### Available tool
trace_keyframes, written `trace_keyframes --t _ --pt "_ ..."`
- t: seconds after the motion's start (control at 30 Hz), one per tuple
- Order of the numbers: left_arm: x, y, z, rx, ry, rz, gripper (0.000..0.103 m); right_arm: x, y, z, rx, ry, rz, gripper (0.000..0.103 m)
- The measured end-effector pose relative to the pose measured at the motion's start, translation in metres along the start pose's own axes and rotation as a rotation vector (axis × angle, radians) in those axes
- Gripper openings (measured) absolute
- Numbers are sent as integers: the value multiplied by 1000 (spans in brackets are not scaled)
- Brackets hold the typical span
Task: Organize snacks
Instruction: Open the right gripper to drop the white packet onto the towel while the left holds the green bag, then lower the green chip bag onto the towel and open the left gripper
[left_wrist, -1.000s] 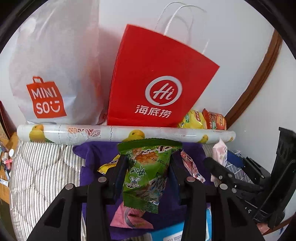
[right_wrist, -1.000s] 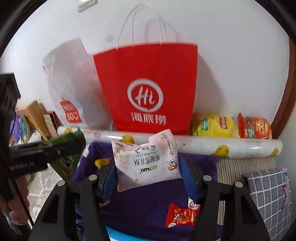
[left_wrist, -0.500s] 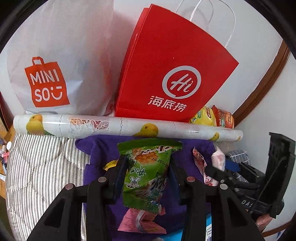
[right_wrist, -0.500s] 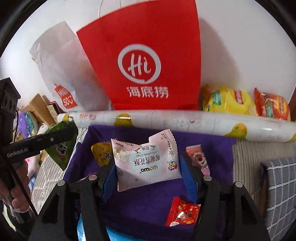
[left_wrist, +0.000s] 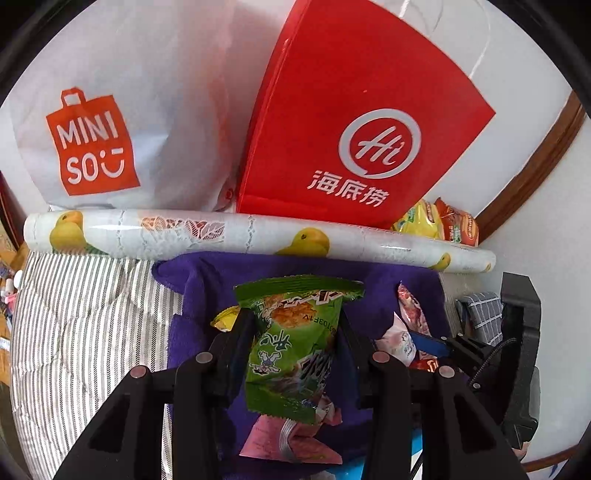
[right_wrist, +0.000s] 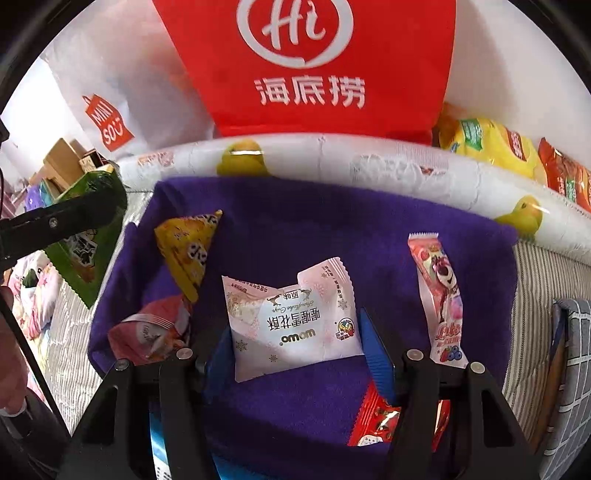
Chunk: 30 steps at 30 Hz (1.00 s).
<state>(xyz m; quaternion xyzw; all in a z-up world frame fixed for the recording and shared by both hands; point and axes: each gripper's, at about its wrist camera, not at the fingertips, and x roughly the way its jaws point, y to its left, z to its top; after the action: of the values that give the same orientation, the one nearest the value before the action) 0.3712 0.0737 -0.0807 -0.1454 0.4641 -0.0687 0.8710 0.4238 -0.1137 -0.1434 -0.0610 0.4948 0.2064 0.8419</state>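
Note:
My left gripper (left_wrist: 293, 332) is shut on a green snack packet (left_wrist: 295, 339), held upright above a purple cloth (left_wrist: 207, 280). My right gripper (right_wrist: 291, 332) is shut on a pale pink and white snack packet (right_wrist: 291, 325), low over the same purple cloth (right_wrist: 295, 221). On the cloth lie a yellow triangular packet (right_wrist: 188, 251), a pink packet (right_wrist: 147, 332), a long pink strawberry-bear packet (right_wrist: 439, 291) and a red candy packet (right_wrist: 376, 421). In the right wrist view the left gripper and its green packet (right_wrist: 88, 236) show at the left edge.
A red paper bag (left_wrist: 354, 133) and a white Miniso bag (left_wrist: 110, 122) stand against the wall behind a duck-printed roll (left_wrist: 221, 236). Yellow and orange chip bags (right_wrist: 517, 151) lie at the right. Striped bedding (left_wrist: 81, 332) surrounds the cloth; a checked cloth (right_wrist: 576, 369) lies right.
Both grippers have come down and tilted toward the purple cloth, the right one more, each keeping its packet. The red bag has slid up in both views.

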Motion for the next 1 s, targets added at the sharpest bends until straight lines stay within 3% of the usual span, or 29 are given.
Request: trace_keyframes --t 0.4,0.5,0.6,0.7,1.0 --pt "9 16 0 -39 42 74 40 28 -3 0 40 76 5 66" --pt "9 22 0 -55 48 86 40 34 -2 0 35 98 -5 69" --pt "12 26 -1 -63 61 88 40 35 1 0 17 104 -22 78" --pt "16 27 -2 -64 73 101 40 34 2 -1 6 107 -38 79" --pt "30 30 -5 -84 113 132 40 -8 1 6 27 -18 -44 79"
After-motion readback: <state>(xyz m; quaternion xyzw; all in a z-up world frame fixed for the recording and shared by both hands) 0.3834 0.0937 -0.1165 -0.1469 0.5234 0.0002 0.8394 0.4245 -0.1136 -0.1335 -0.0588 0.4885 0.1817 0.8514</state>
